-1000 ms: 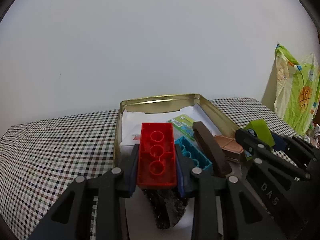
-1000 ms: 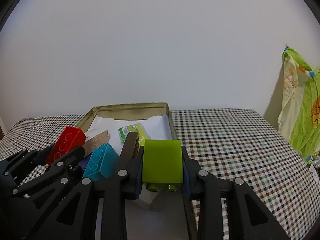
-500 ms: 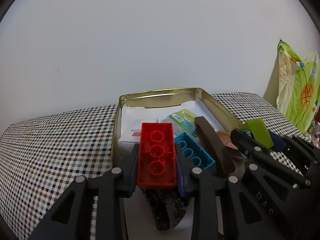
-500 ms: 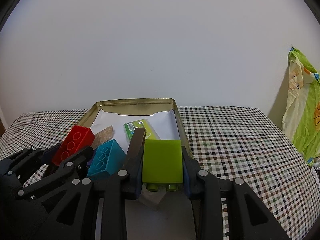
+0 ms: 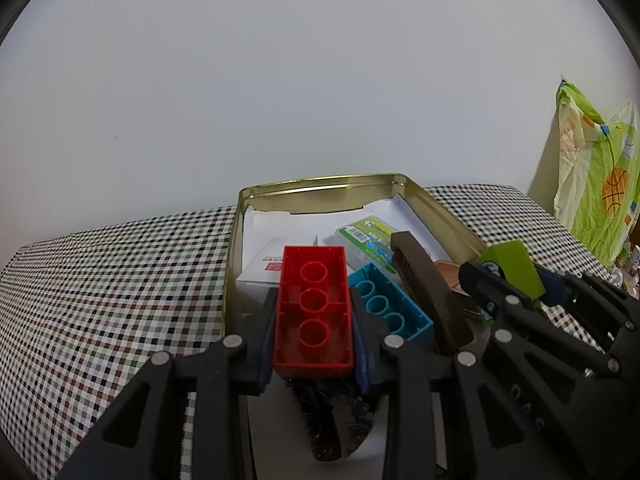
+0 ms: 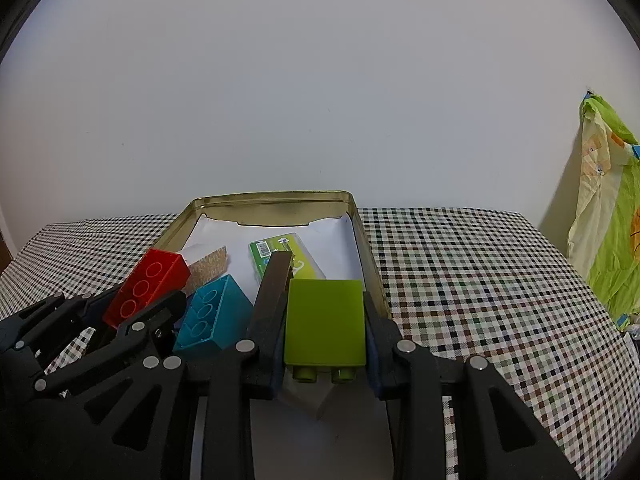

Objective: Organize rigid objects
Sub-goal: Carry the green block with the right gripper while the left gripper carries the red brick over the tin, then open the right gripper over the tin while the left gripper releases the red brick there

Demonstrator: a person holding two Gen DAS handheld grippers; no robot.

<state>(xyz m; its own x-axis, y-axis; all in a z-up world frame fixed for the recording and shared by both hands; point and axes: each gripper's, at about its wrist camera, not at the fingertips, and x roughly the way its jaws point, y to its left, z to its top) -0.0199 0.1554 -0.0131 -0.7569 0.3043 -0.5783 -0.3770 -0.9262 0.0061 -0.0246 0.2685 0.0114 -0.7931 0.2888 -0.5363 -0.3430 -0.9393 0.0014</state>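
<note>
The dark rough lump [image 5: 340, 416] under the red brick [image 5: 313, 312] is half covered — what it is cannot be told. The grey block [image 6: 316, 396] below the green brick [image 6: 325, 322] shows only a corner. The bag [image 6: 612, 240] runs off the frame's right edge — its print is unreadable.

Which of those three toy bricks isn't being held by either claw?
The teal brick. It lies free in the gold tin, while the red brick and the lime-green brick are each clamped in a gripper.
</note>
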